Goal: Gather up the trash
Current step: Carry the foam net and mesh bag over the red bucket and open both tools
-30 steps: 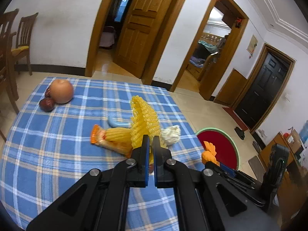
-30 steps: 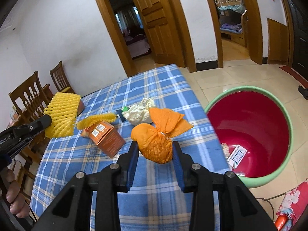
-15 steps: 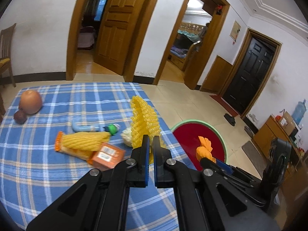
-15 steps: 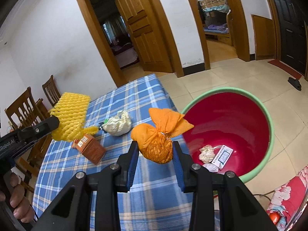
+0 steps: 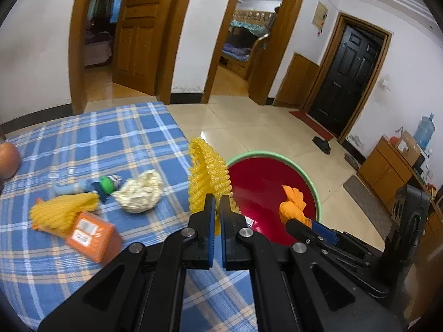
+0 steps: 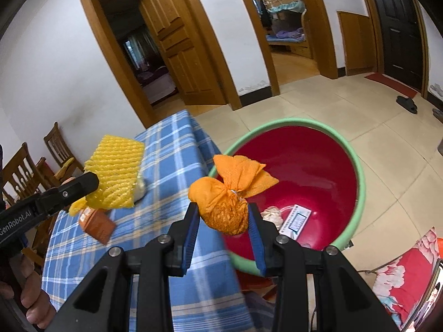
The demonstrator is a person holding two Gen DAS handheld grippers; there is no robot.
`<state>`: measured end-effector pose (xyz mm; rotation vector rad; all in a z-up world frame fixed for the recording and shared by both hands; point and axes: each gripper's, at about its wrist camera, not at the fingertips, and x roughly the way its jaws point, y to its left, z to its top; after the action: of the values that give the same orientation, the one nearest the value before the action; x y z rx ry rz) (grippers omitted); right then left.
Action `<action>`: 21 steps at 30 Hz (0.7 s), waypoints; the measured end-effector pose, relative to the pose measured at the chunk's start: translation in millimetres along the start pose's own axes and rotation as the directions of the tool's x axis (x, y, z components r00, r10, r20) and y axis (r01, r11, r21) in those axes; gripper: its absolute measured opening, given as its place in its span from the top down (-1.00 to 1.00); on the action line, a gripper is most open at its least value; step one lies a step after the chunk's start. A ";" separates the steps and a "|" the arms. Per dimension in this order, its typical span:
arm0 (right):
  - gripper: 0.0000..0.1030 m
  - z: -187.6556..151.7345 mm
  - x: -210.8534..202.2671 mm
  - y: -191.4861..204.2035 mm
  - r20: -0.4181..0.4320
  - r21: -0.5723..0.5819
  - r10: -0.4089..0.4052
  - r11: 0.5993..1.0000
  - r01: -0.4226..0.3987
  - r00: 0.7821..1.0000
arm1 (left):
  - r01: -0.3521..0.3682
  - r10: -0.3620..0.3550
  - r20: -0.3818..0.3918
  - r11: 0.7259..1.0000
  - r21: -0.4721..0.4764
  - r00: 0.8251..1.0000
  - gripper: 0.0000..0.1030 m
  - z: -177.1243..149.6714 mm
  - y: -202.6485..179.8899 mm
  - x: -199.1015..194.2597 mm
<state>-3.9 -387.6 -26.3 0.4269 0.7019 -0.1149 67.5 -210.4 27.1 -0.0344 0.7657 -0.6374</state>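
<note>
My left gripper is shut on a yellow foam fruit net, held upright over the table's right edge; the net also shows in the right wrist view. My right gripper is shut on an orange tied bag, held at the rim of the red basin with a green rim; the basin stands on the floor beside the table. The bag also shows in the left wrist view. A crumpled paper and a white card lie in the basin.
On the blue plaid tablecloth lie an orange carton, another yellow foam net, a white crumpled wad, a blue tube with a green cap and a brown fruit. Wooden chairs stand at the left.
Both grippers have moved right, off the table's middle toward the basin. The orange bag now hangs at the basin's rim, and the yellow net is by the table's edge.
</note>
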 end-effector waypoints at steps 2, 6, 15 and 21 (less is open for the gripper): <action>0.27 0.8 2.3 -7.0 -0.002 0.011 -0.012 1.000 0.012 1.000 | 0.006 -0.006 -0.015 1.000 0.010 1.000 0.97 0.5 -5.0 10.0; 0.26 1.3 6.6 -19.3 -0.005 0.031 -0.034 0.999 0.034 0.999 | 0.017 -0.015 -0.046 1.000 0.025 0.999 0.97 2.6 -12.9 29.3; 0.23 0.7 18.0 -44.2 -0.027 0.076 -0.070 0.995 0.071 0.997 | 0.032 -0.026 -0.100 0.998 0.060 0.995 0.97 6.2 -30.1 65.0; 0.15 -0.7 18.1 -57.3 -0.030 0.107 -0.091 0.990 0.094 0.995 | 0.045 -0.034 -0.122 0.995 0.090 0.992 0.97 7.7 -42.9 80.5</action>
<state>-4.5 -438.6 -58.1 0.5002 0.7420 -0.2363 93.8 -290.9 -7.5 0.0749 0.8523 -0.7167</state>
